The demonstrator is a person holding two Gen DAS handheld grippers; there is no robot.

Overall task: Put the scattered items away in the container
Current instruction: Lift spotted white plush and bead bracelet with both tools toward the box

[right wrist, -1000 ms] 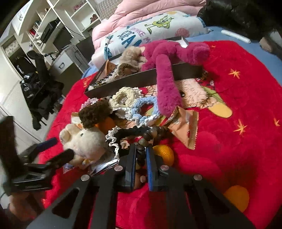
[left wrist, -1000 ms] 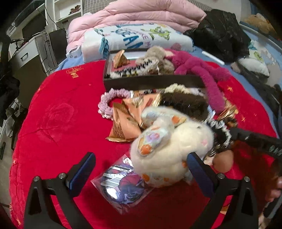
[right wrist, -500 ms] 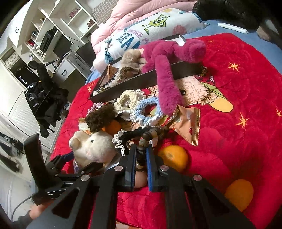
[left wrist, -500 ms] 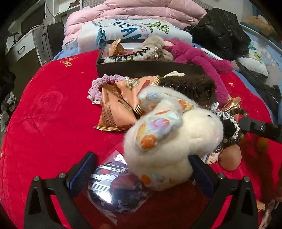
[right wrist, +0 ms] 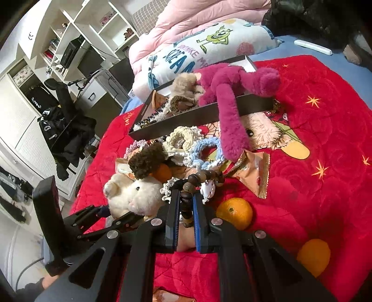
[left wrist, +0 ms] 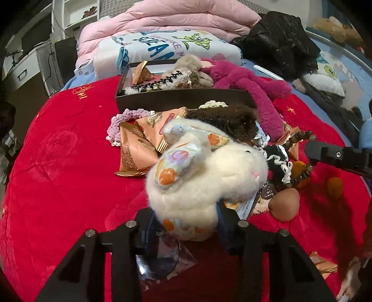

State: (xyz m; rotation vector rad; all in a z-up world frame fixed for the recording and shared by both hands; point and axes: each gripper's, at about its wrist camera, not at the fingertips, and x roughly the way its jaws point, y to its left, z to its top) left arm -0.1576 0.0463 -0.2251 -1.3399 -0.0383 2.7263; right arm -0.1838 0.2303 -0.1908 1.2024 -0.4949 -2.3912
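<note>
While the left gripper (left wrist: 186, 216) closes its jaws, they already press both sides of the cream plush rabbit (left wrist: 204, 176), which sits between them at the near edge of the pile on the red blanket (left wrist: 58, 174). From the right wrist view the same rabbit (right wrist: 132, 192) shows at lower left, pinched by the left gripper (right wrist: 114, 215). Under the rabbit lies a clear packet (left wrist: 160, 257) with a dark print.

Jaws of the right gripper (right wrist: 186, 213) are shut on a string of brown wooden beads (right wrist: 204, 176), which runs up from between the pads into the heap. Just right of those jaws sits an orange (right wrist: 234, 212); a second orange (right wrist: 313, 255) lies further right, apart from the first.

Behind the rabbit the pile holds orange snack packets (left wrist: 137, 144), a lilac scrunchie (left wrist: 121, 123), a dark brown fuzzy piece (left wrist: 227, 118), a blue scrunchie (right wrist: 207, 148) and a cream scrunchie (right wrist: 183, 137). Beyond the pile stands the container, a dark shallow box (left wrist: 181, 98), already holding a snack packet, a black-and-white band and a grey-brown plush. A magenta plush (left wrist: 251, 86) lies partly in the box, one long limb hanging over its front wall onto the blanket. Behind the box are a printed pillow (left wrist: 167, 48) and a pink duvet (left wrist: 186, 21).
</note>
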